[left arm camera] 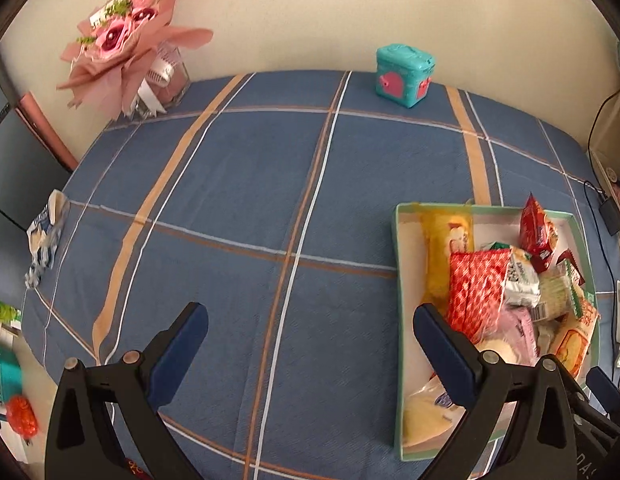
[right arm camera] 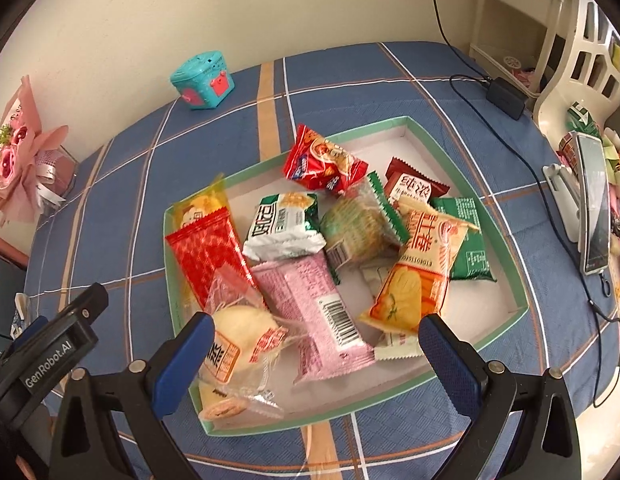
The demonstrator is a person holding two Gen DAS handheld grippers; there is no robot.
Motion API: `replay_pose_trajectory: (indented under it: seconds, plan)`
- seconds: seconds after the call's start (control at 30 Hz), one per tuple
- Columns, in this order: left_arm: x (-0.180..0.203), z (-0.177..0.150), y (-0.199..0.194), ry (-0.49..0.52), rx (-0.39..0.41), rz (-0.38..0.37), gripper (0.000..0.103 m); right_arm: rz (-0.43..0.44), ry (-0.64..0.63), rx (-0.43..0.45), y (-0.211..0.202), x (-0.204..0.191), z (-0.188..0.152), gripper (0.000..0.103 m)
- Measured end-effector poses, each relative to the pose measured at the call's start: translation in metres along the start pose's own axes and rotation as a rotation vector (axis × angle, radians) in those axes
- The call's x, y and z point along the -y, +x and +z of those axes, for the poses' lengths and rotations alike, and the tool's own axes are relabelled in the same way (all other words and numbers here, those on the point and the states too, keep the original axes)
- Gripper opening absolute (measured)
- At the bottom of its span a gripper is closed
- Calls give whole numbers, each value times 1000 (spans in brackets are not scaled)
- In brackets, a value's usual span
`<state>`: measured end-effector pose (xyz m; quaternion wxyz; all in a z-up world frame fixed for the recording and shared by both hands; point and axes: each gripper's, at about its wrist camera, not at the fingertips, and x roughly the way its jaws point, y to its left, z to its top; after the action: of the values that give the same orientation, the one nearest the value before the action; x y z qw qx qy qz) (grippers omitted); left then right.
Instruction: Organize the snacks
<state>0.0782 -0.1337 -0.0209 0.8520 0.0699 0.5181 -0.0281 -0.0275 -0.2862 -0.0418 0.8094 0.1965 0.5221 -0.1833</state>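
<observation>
A: Sitting on the blue plaid cloth (right arm camera: 214, 136) is the shallow green-rimmed box (right arm camera: 522, 312), and it is packed with snacks. A long pink packet (right arm camera: 314, 300) lies near the middle, a red patterned packet (right arm camera: 208, 256) leans on the left wall, and a clear-wrapped bun (right arm camera: 246, 328) sits at the near corner.

B: Behind those, a white and green pouch (right arm camera: 284, 226), an orange packet (right arm camera: 420, 276) and a red crisp bag (right arm camera: 324, 160) propped on the far rim.

A: The right gripper (right arm camera: 316, 340) hangs over the near edge of the box, blue pads spread wide, with the bun and the pink packet below the gap. Neither pad is pressing on anything.

B: And the left gripper (left arm camera: 310, 328)?

A: Fully spread as well, empty, above bare cloth just left of the box (left arm camera: 398, 280). One finger (left arm camera: 446, 356) overlaps the box's near corner in the left wrist view.

B: Further out, a teal cube-shaped case (left arm camera: 404, 74) stands by the wall, a pink bouquet (left arm camera: 122, 40) in the far left corner, a phone on a stand (right arm camera: 592, 200) off to the right.
</observation>
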Motion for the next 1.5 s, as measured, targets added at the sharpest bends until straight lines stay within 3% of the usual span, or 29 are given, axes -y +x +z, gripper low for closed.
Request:
replay_pose_trajectory:
  seconds: [0.27,0.47,0.93,1.5]
  plan:
    - [-10,-20,12,-8,-105,34,102,5,-18,-1,-3,-4,-15,103]
    - [-18,-37,8,-19,-130,49,102,22,-20,-3,-7,-3,-29,103]
    - [-32,-71,-25,22,-46,87,102,13,-63,-3,-17,-7,-61,103]
    - [-55,-69,-50,-63,12,27,102,29,-131,80,-44,-24,-83,103]
